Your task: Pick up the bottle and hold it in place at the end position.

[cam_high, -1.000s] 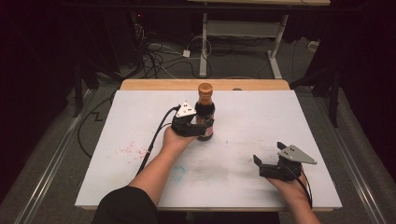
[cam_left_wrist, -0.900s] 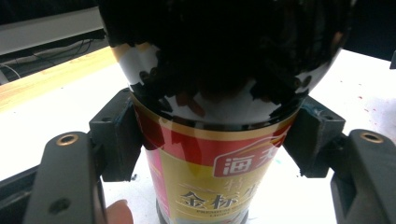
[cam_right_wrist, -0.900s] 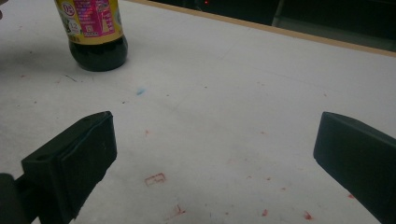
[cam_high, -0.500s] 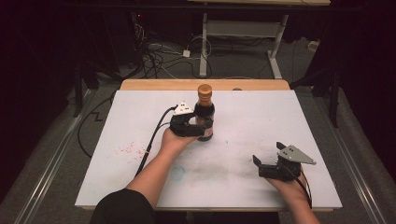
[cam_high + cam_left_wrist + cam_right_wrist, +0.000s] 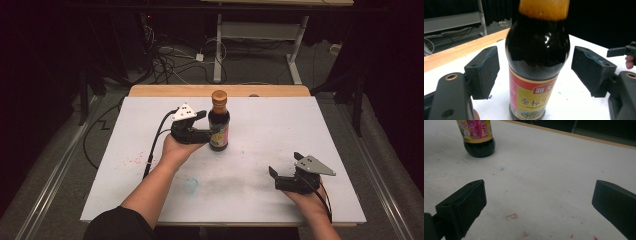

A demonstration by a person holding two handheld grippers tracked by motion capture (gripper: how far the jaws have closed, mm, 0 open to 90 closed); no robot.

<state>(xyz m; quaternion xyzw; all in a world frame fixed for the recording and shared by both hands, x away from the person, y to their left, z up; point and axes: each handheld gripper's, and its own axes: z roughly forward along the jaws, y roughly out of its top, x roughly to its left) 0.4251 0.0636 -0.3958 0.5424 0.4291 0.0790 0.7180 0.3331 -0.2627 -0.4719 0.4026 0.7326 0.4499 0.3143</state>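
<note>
In the high view, a dark sauce bottle (image 5: 219, 122) with an orange-brown cap is standing upright on the white counter (image 5: 260, 125), toward its far middle. The left tool (image 5: 201, 125) is sitting just left of the bottle, reaching toward its body, and the right tool (image 5: 283, 166) is resting near the counter's near right corner, well apart from the bottle. In the left gripper view, the bottle (image 5: 537, 62) is standing between the two black jaws, which have just been opening; gaps are showing on both sides, so the pads (image 5: 485, 71) are not pressing on the glass. In the right gripper view, the right tool (image 5: 539, 200) is holding its jaws wide apart over bare, speckled counter (image 5: 544, 165), with the bottle's base (image 5: 477, 138) standing far off at the upper left.
</note>
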